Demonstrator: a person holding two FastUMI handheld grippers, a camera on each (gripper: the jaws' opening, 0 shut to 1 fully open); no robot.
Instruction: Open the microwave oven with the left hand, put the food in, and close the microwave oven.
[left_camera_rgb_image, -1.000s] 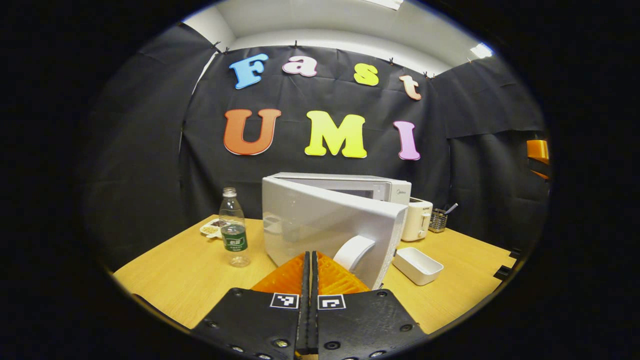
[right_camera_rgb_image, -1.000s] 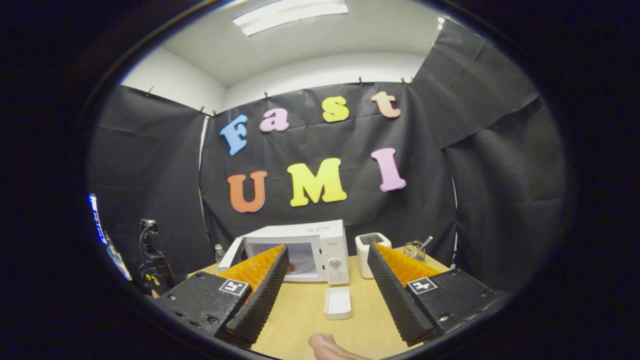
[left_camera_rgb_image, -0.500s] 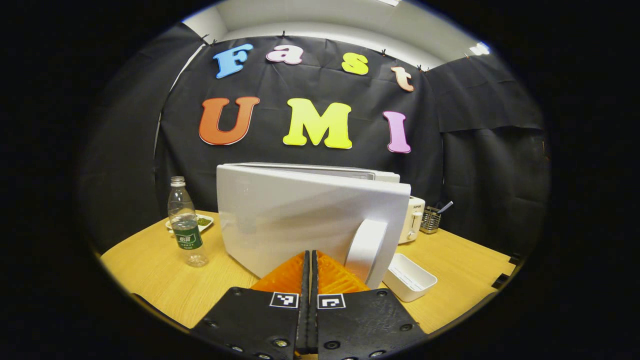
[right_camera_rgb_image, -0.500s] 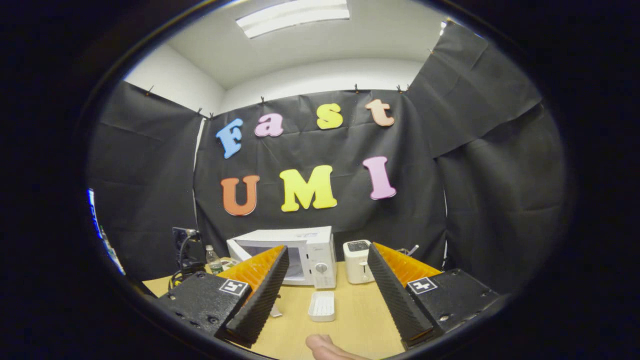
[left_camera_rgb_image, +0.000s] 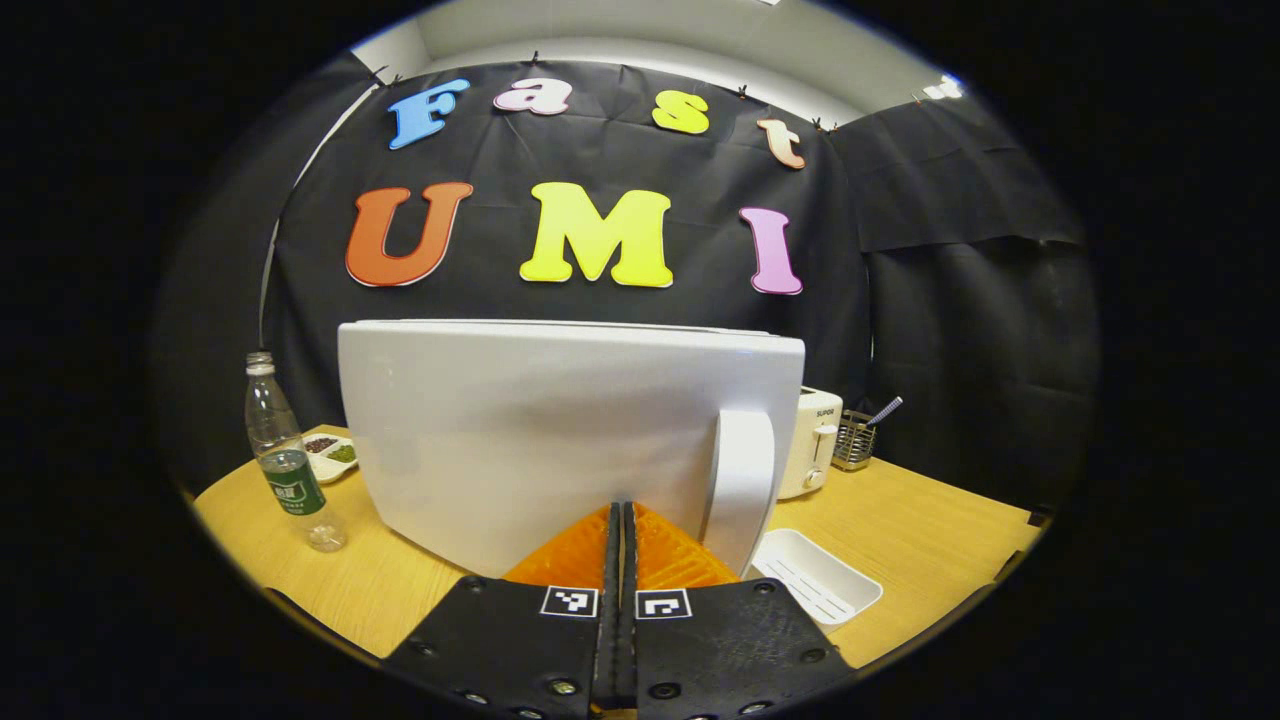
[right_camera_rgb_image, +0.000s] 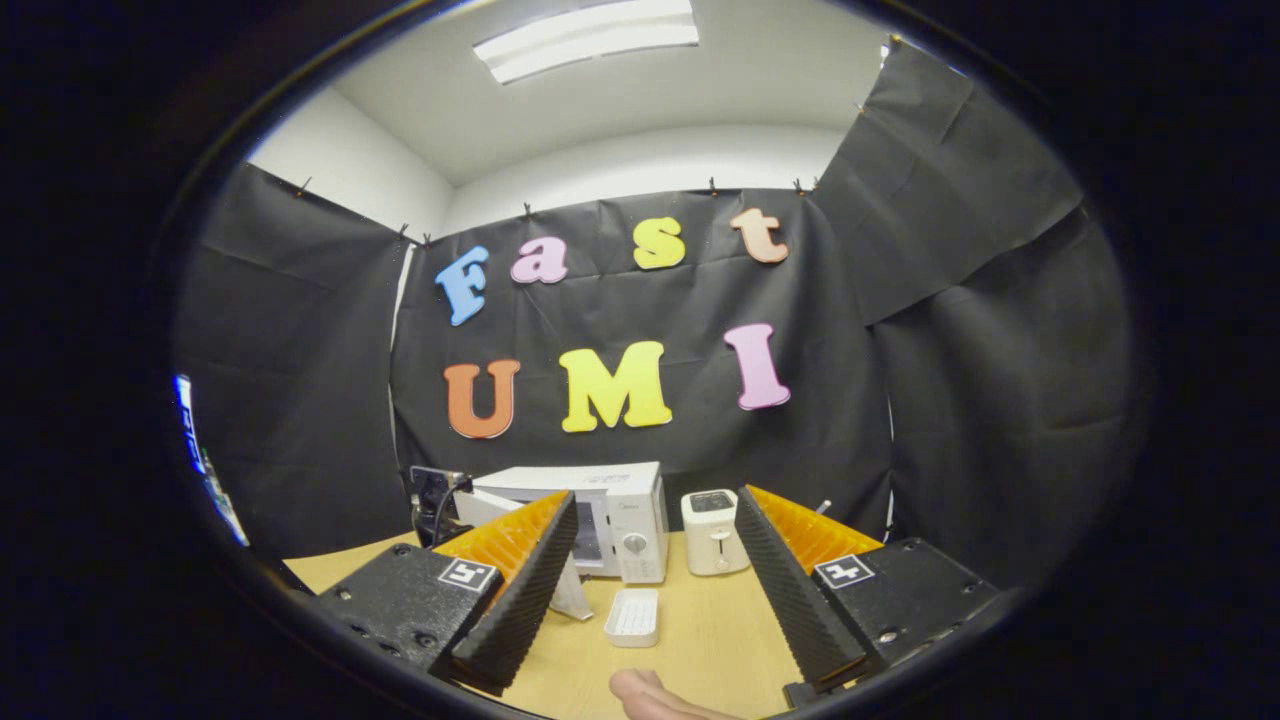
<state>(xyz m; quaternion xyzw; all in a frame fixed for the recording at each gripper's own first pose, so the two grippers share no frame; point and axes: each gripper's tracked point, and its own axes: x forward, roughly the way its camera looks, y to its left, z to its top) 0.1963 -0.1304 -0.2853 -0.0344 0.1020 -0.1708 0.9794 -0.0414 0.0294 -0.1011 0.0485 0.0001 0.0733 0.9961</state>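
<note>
Here, left gripper (left_camera_rgb_image: 620, 530) fingers pressed together, empty, facing the microwave door (left_camera_rgb_image: 540, 430) beside its handle (left_camera_rgb_image: 742, 480); right gripper (right_camera_rgb_image: 650, 560) fingers wide apart above the counter (right_camera_rgb_image: 700, 640), microwave (right_camera_rgb_image: 620, 520) beyond.

Left gripper view sits low and close, facing the outer face of the microwave door (left_camera_rgb_image: 560, 430), table (left_camera_rgb_image: 920, 540) just under it, looking toward the back cloth wall. Right gripper view looks from farther back and higher, tilted up, microwave (right_camera_rgb_image: 610, 515) small at centre. Both share microwave, toaster (right_camera_rgb_image: 712, 530), white tray (right_camera_rgb_image: 632, 617), wooden table.
</note>
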